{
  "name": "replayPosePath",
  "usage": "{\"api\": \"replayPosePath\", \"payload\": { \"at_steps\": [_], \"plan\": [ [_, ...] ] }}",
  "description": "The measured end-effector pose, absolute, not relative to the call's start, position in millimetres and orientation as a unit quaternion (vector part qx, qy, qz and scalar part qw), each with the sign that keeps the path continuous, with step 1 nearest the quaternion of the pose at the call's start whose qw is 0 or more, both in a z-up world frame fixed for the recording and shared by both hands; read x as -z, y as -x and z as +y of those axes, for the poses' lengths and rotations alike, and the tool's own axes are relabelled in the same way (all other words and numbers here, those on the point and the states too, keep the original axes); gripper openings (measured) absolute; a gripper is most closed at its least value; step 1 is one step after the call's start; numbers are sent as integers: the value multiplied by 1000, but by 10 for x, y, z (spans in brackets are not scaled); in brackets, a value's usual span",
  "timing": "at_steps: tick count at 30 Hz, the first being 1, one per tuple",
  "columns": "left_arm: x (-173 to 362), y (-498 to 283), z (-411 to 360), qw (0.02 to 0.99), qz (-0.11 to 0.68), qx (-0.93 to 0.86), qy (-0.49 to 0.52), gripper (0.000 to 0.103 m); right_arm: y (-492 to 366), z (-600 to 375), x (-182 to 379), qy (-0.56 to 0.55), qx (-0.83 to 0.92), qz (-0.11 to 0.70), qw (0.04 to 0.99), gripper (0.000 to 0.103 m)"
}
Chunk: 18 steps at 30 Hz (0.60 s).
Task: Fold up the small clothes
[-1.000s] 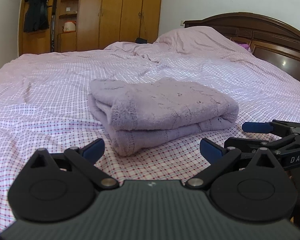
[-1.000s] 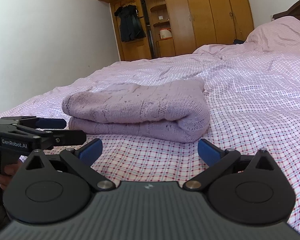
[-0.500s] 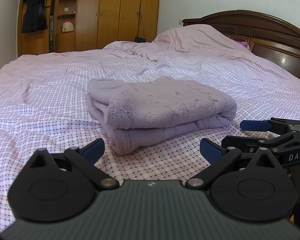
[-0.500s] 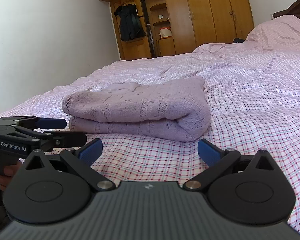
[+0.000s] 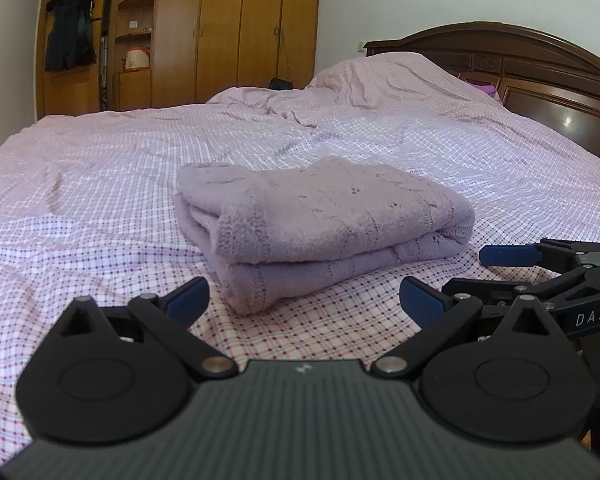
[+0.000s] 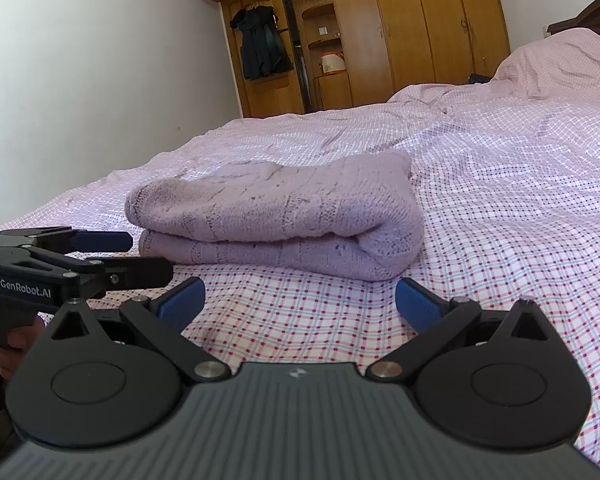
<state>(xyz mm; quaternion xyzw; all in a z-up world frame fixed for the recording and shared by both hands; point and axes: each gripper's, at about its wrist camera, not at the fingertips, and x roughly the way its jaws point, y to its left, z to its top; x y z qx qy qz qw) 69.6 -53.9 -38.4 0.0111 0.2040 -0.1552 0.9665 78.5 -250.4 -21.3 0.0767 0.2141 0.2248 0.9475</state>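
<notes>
Folded lilac knit garment point(image 5: 320, 224) lies at frame centre in the left wrist view, flat on the checked bedsheet point(image 5: 100, 184), two thick layers stacked, folded corner toward the camera; in the right wrist view it sits centre-left. Left gripper point(image 5: 303, 300) at bottom centre: fingers spread wide, blue pads point(image 5: 188, 299) either side of the garment's near corner, nothing between them, not touching the knit. Right gripper point(image 6: 298, 299) at bottom centre of its own view: fingers likewise spread wide & empty, garment just beyond the tips. Each tool shows in the other's view: right gripper enters at the right edge of the left wrist view, blue pads apart, low over the sheet, near the garment's right end w/o contact; left gripper enters at left edge of the right wrist view, close to the garment's left end, contact cannot be told. Part of a hand point(image 6: 14, 346) on the handle shows at lower left of the right wrist view. Surroundings: wooden wardrobe point(image 5: 236, 28) upper centre-left, dark clothing point(image 5: 69, 36) hanging upper left, dark headboard point(image 5: 540, 72) upper right, covered pillow mound point(image 5: 396, 80) upper centre-right, small dark object point(image 5: 281, 84) at the far bed edge. No item lies between either gripper & the garment.
</notes>
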Motion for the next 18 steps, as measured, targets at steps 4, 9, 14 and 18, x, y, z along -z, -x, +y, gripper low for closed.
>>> {"api": "replayPosePath", "payload": {
  "at_steps": [4, 9, 14, 18],
  "plan": [
    [377, -694, -531, 966, 204, 157, -8, 103, -791, -2503, 218, -77, -226, 216, 947, 103],
    [397, -703, -543, 965, 208, 158, -12, 103, -798, -2508, 220, -75, -226, 218, 946, 103],
    [408, -703, -542, 965, 207, 159, -14, 103, -802, -2510, 222, -75, -226, 219, 946, 103],
    [413, -709, -536, 965, 209, 161, -5, 103, -800, -2508, 225, -74, -227, 219, 946, 103]
  ]
}}
